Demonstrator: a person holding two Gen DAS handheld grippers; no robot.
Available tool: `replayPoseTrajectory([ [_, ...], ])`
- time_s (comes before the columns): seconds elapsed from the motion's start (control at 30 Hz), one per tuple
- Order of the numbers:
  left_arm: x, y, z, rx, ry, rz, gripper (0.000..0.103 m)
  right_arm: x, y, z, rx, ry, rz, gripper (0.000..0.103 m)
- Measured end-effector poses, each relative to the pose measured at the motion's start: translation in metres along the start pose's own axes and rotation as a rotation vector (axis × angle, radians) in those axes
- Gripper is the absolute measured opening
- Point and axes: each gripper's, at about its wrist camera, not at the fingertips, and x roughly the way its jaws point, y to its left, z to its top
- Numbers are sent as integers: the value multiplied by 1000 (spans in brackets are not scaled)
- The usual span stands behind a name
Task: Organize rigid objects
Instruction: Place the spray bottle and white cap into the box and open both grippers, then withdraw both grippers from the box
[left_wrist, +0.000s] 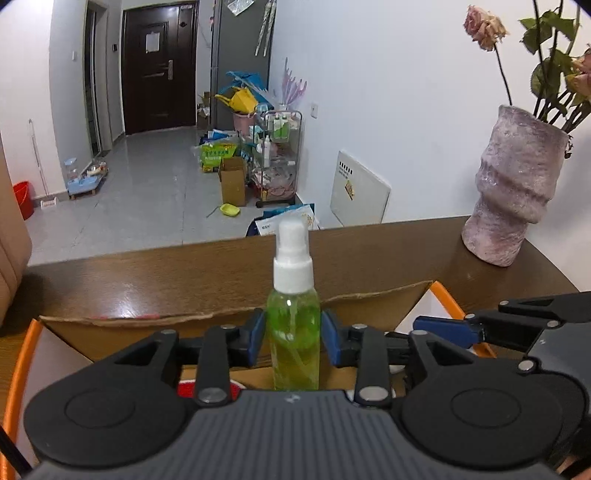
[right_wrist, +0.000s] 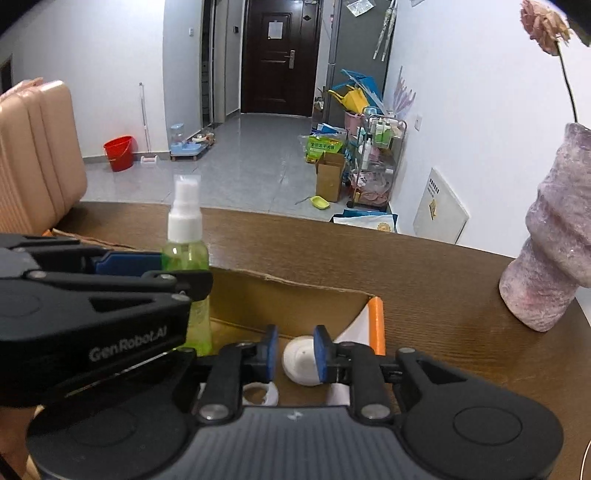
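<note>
Slightly parted, left gripper (left_wrist: 293, 338) around spray bottle (left_wrist: 294, 314)

The bottle's (left_wrist: 294, 332) base is hidden behind the left gripper (left_wrist: 293, 341); in the right wrist view that gripper covers its middle. The vase (right_wrist: 550, 258) is cut by the right edge. Whether the right gripper's (right_wrist: 295, 354) pads press the white object (right_wrist: 300, 360) is unclear
</note>
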Motion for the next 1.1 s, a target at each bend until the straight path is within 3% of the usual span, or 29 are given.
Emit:
replayPoseTrajectory([
  [0.03,-3,-3,3,7,-8,4,50,-6,0,1,2,-8,1,20],
  [0.23,-51,-2,6,56,-44,20,51,-57,-11,3,8,-51,2,23],
  [0.3,-70,2,6,61,-45,28,52,-80,-16,1,8,-69,6,30],
  [0.37,-95,6,7,61,-55,53,54,-105,-19,-2,12,-86,11,39],
  [0.63,-214,10,-6,74,-113,122,64,-213,-14,-33,-18,-157,16,43],
  [0.73,-260,4,-34,100,-131,169,66,-250,-10,-57,-17,-185,25,50],
  [0.87,-315,-2,-86,80,-197,191,73,-298,-3,-114,17,-258,59,53],
  [0.93,-340,-2,-119,59,-237,200,80,-319,2,-145,46,-313,76,59],
  [1.03,-376,-2,-179,28,-299,211,83,-346,20,-201,44,-387,72,75],
  [1.1,-395,-4,-220,23,-320,206,85,-359,35,-240,25,-405,67,78],
])
